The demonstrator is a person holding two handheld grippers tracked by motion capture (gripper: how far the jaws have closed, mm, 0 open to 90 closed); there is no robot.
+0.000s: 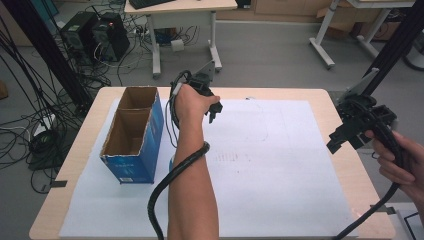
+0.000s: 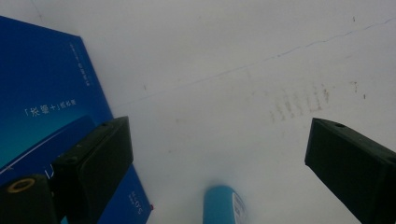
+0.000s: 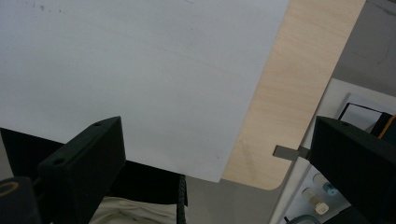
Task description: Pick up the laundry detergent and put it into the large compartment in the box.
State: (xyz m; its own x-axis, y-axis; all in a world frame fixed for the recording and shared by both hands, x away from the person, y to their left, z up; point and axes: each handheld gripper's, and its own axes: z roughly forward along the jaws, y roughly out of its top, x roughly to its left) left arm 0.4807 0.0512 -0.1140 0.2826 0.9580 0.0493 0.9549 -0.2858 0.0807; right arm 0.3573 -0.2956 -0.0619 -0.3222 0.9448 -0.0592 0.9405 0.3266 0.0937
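Left gripper (image 1: 214, 111): jaws spread wide, empty, held above the white sheet (image 1: 280, 165) just right of the blue cardboard box (image 1: 134, 131); a light-blue cylinder (image 2: 223, 205) lies below between its jaws. Right gripper (image 1: 345, 136): jaws wide, empty, over the wooden table (image 1: 345, 107) at its right edge. Box: open-topped, two compartments, standing on the sheet's left.

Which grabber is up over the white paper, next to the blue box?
The left gripper: it hangs over the white paper beside the blue box. The right gripper is at the table's right edge.
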